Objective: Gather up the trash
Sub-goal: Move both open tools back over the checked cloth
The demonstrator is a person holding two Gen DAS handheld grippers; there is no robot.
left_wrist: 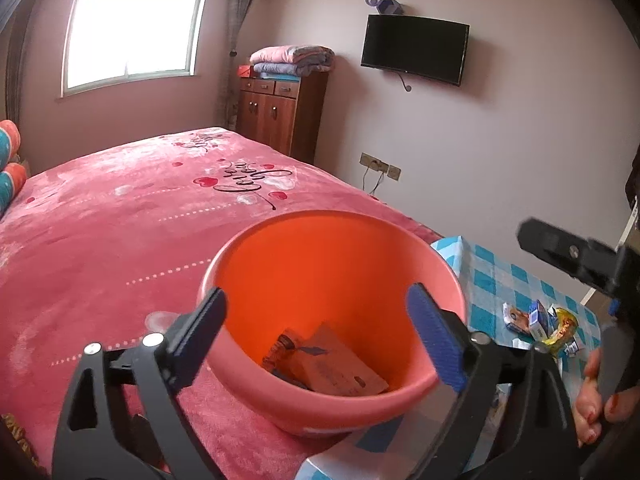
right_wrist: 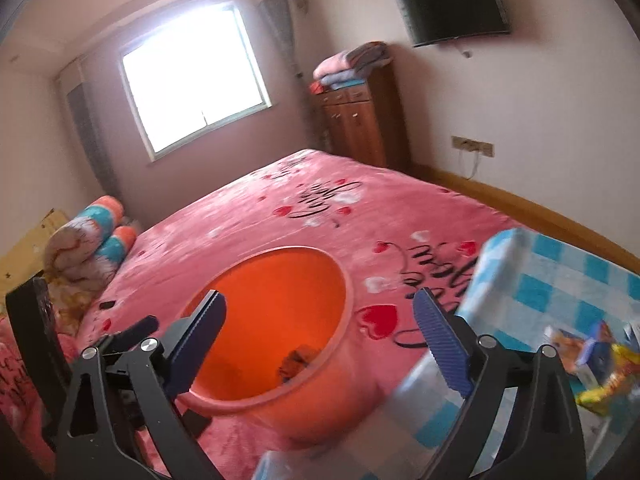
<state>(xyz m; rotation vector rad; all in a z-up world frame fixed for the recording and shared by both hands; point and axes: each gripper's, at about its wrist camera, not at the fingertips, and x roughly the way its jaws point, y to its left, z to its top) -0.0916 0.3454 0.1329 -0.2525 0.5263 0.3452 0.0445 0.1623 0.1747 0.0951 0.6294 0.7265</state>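
An orange plastic bin (left_wrist: 332, 264) stands beside the bed, with a brown cardboard piece (left_wrist: 340, 364) and a small wrapper inside. My left gripper (left_wrist: 316, 328) is open and empty, held just above the bin's near rim. My right gripper (right_wrist: 320, 328) is open and empty, above the bin (right_wrist: 288, 292) and the table edge. Trash lies on the blue checked table (left_wrist: 492, 276): small cartons and a yellow wrapper (left_wrist: 560, 328), which also shows in the right wrist view (right_wrist: 612, 376). The right gripper's body (left_wrist: 576, 256) shows at the right of the left wrist view.
A bed with a pink blanket (left_wrist: 120, 240) fills the left. A wooden cabinet (left_wrist: 280, 112) with folded blankets stands at the far wall, a TV (left_wrist: 416, 48) hangs on the wall. Rolled quilts (right_wrist: 92, 240) lie at the bed's head.
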